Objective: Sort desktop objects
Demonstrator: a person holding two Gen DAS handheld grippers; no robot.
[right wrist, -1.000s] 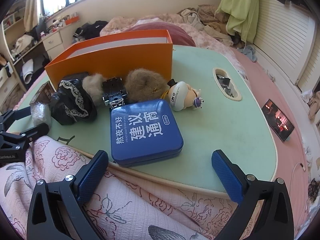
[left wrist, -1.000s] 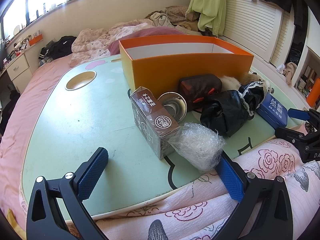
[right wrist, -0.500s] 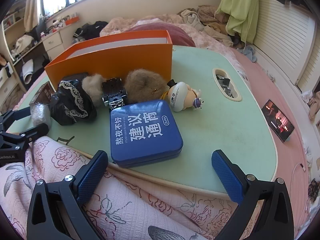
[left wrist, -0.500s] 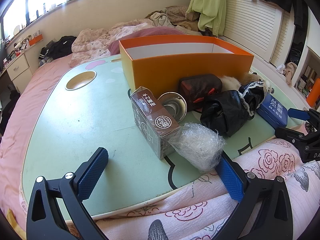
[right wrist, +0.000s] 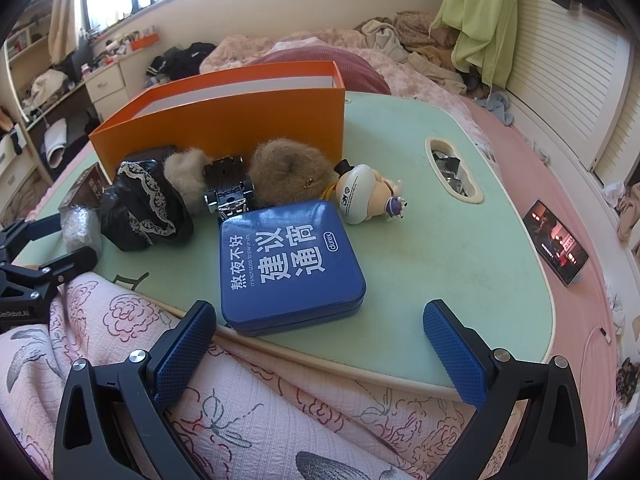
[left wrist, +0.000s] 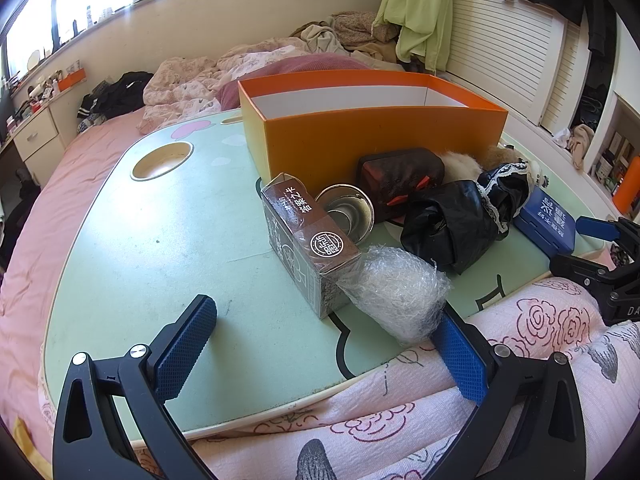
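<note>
An open orange box stands on a green lap table. In front of it lie a brown carton, a metal cup, a bubble-wrap wad, a dark red pouch, a black lace bundle, a blue tin, two fur balls, a black clip and a white figurine. My left gripper is open and empty at the near edge, by the wad. My right gripper is open and empty just before the tin.
The table sits over a pink flowered blanket on a bed. It has a round cup hole at far left and an oval slot at right. A phone lies on the bed to the right.
</note>
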